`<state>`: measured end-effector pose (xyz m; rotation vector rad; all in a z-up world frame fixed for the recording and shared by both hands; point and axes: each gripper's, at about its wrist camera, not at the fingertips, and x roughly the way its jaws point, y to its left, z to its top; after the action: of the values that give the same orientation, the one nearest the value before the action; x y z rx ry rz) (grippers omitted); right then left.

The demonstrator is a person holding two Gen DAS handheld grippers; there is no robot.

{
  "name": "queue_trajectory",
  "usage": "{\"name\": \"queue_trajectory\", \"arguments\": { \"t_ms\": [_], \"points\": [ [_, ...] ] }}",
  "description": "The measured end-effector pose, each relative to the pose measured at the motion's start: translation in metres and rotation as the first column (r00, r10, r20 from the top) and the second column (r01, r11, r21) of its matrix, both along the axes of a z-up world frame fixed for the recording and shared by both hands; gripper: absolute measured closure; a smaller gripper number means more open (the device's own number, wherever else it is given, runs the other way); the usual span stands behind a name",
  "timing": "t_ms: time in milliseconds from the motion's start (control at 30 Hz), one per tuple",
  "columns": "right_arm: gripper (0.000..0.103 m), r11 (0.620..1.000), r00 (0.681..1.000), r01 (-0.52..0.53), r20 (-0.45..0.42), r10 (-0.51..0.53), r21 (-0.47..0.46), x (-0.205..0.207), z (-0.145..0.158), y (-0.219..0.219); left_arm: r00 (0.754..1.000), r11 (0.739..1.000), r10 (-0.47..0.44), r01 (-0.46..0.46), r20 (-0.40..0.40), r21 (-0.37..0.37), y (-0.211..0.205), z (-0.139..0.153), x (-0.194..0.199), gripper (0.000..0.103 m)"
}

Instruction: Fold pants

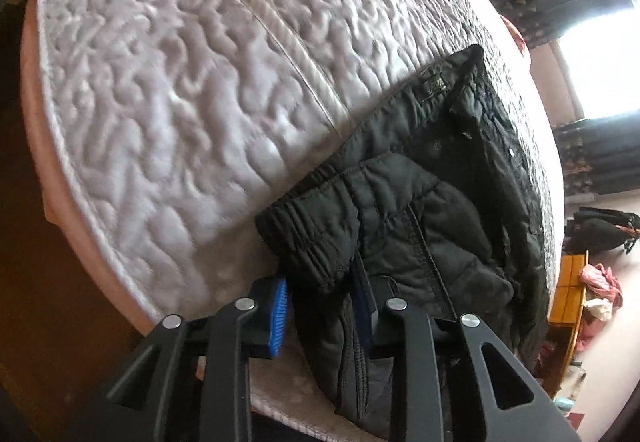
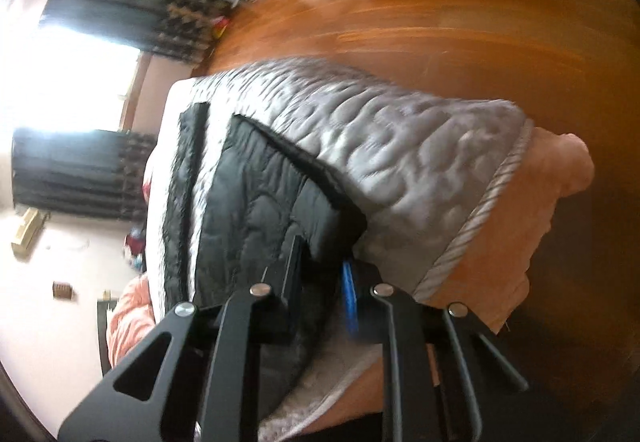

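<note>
Counted: one pair of black quilted pants [image 1: 420, 209], doubled over on one quilted grey bedspread [image 1: 180, 89]. Two grippers, one per view: left gripper [image 1: 324, 302], right gripper [image 2: 320, 278], two fingers each. One blue pad [image 1: 278, 318] visible per gripper. Two dark curtain panels [image 2: 80, 169] beside one bright window [image 2: 68, 77].
</note>
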<state>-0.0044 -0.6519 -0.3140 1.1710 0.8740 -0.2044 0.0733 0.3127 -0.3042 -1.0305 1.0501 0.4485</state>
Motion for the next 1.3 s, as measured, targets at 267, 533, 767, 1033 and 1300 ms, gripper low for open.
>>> {"name": "queue_trajectory", "arguments": {
  "t_ms": [267,533,767,1033,1300],
  "points": [
    [0.086,0.996,0.994,-0.079,-0.076,0.077,-0.029,0.021,-0.012,0.029,0.999,0.999,0.043,-0.042,-0.027,0.025,0.027,-0.008,-0.037,0.074],
    [0.043,0.859,0.984,-0.173,-0.123,0.129,-0.482,0.032,0.084,0.067,0.998,0.996,0.024,-0.019,-0.057,0.092,0.029,0.017,-0.033,0.05],
    [0.034,0.829,0.883,-0.46,-0.257,0.392,-0.318,0.106,0.039,0.115,0.991,0.954,-0.117,0.094,0.063,0.285,0.047,0.094,0.014,0.015],
    [0.022,0.781,0.87,-0.486,-0.298,0.392,-0.393,0.148,0.077,0.117,0.912,0.893,-0.394,0.352,0.112,0.28,0.073,0.106,0.188,0.004],
    [0.016,0.769,0.82,-0.572,-0.179,0.543,-0.287,0.246,0.087,0.154,0.866,0.857,-0.497,0.48,0.056,0.187,0.09,0.04,0.291,0.005]
  ]
}}
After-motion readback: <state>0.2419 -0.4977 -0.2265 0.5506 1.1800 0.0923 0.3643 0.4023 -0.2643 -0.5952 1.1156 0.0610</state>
